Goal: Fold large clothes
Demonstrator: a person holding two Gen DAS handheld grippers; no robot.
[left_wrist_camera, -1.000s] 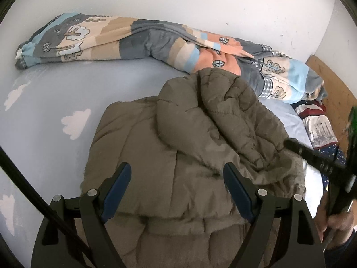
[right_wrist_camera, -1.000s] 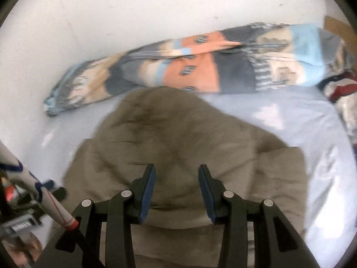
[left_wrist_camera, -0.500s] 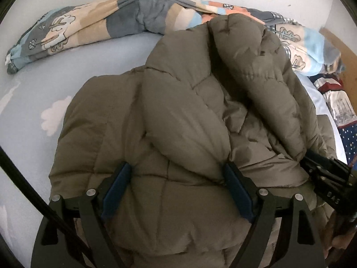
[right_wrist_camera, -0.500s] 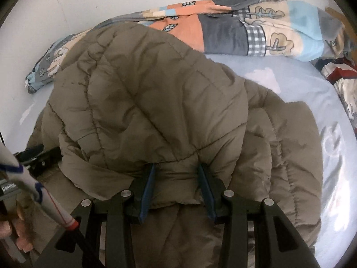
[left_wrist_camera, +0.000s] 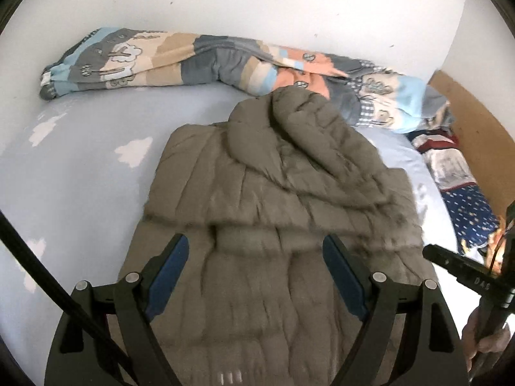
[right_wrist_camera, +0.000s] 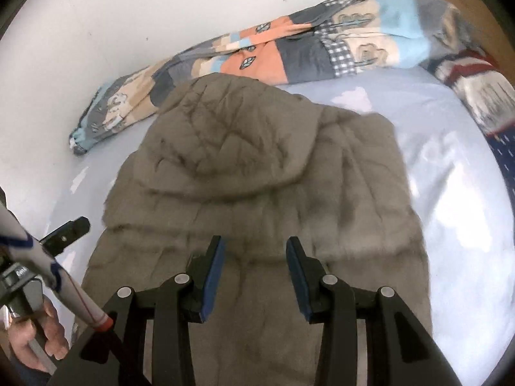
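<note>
Under blur, puffer jacket [left_wrist_camera: 276,218] hem cut off.

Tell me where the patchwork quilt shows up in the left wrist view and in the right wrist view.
Left wrist view: the patchwork quilt runs along the wall across the top, from far left to right, behind the olive puffer jacket.
Right wrist view: the quilt slants from the middle left up to the top right, again behind the jacket.
Shared landmark: the quilt's orange patch.
</note>
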